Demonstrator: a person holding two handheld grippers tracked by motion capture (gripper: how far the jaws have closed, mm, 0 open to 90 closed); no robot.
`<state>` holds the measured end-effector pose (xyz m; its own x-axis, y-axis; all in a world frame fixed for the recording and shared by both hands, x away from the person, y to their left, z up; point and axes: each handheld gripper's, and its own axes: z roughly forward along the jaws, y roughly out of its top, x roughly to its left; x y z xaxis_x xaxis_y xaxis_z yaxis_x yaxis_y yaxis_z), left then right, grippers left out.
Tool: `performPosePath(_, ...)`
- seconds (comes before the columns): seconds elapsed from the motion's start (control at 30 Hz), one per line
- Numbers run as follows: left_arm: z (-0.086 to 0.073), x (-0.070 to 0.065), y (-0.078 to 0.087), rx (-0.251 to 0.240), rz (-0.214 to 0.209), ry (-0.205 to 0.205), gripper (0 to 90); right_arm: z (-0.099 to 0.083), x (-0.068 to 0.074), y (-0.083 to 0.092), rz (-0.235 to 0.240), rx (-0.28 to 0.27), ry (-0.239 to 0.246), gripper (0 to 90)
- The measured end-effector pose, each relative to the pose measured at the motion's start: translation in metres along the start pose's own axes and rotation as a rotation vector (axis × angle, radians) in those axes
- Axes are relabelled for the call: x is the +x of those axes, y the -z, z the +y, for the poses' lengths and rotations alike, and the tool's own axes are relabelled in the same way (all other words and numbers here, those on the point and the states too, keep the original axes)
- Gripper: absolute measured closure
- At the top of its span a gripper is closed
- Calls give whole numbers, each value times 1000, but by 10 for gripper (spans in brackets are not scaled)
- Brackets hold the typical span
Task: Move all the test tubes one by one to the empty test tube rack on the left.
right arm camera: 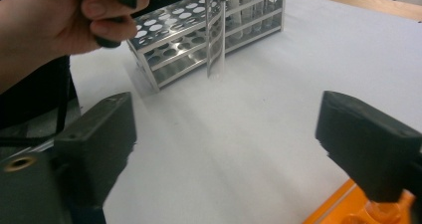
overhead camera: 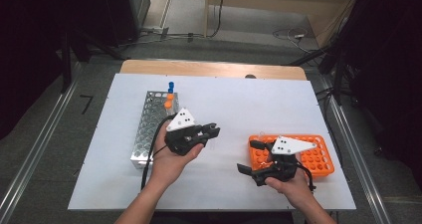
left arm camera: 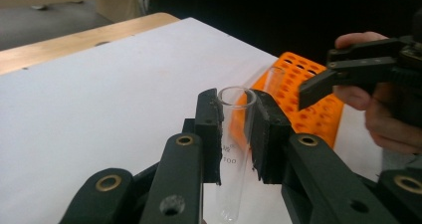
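- My left hand-held gripper (left arm camera: 236,134) is clamped on a clear glass test tube (left arm camera: 234,154), pads on either side just below its open rim, so the tube hangs upright and free above the white worktop (overhead camera: 239,104).
- I read that high grip as deliberate: it leaves the tube's length free to drop into a hole.
- My right hand-held gripper (right arm camera: 226,144) stands wide apart with nothing between its jaws, hovering at the near end of the orange rack (overhead camera: 318,159); it looks to me like the giving side of a hand-over.
- The tube sits between the two racks, well apart from the steel rack (overhead camera: 152,127), which holds a few capped tubes (overhead camera: 169,95) at its far end.
- I judge the steel rack to be the likely destination.
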<state>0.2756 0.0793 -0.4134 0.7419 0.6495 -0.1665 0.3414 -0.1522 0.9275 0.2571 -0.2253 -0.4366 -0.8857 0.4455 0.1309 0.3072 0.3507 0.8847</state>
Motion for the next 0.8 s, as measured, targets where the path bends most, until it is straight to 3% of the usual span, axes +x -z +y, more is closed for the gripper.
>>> performPosePath(0.17,2,13,10,-22,34,27,769,-3,-8,10,-9,-3,-6,0)
performPosePath(0.27,3,19,15,-31,56,28,769,-4,-13,15,-17,-11,-30,0)
performPosePath(0.8,7,52,37,-66,171,60,769,-10,-32,35,-66,-39,-42,0)
